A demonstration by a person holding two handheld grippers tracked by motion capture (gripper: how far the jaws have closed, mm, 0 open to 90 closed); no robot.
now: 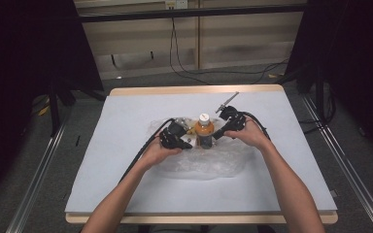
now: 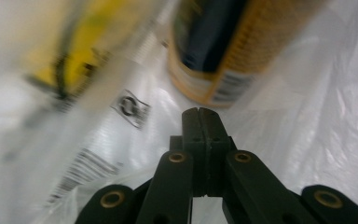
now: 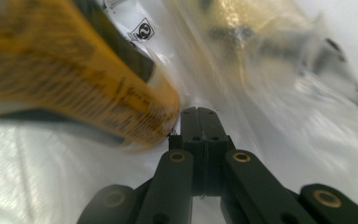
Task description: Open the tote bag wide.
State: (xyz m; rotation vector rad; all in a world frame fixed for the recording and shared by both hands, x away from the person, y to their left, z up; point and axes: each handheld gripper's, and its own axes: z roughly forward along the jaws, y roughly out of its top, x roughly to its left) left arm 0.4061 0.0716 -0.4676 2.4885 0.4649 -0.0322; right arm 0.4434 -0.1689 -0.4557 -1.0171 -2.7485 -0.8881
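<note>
A bottle (image 1: 204, 131) with an orange label and a white cap stands upright at the middle of the table, on a crumpled clear plastic bag (image 1: 199, 166). My left gripper (image 1: 189, 144) is close against the bottle's left side and my right gripper (image 1: 217, 135) against its right. In the left gripper view the jaws (image 2: 198, 111) are pressed together in the bag film (image 2: 307, 116), just below the bottle (image 2: 214, 60). The right gripper view shows the same: shut jaws (image 3: 198, 110) in the film (image 3: 51, 177), beside the bottle (image 3: 74, 79).
The table (image 1: 126, 121) has a pale blue-grey top with wooden edges. A thin metal rod (image 1: 228, 101) sticks up behind the right gripper. Black cables trail from both grippers. Dark stands and floor cables lie beyond the far edge.
</note>
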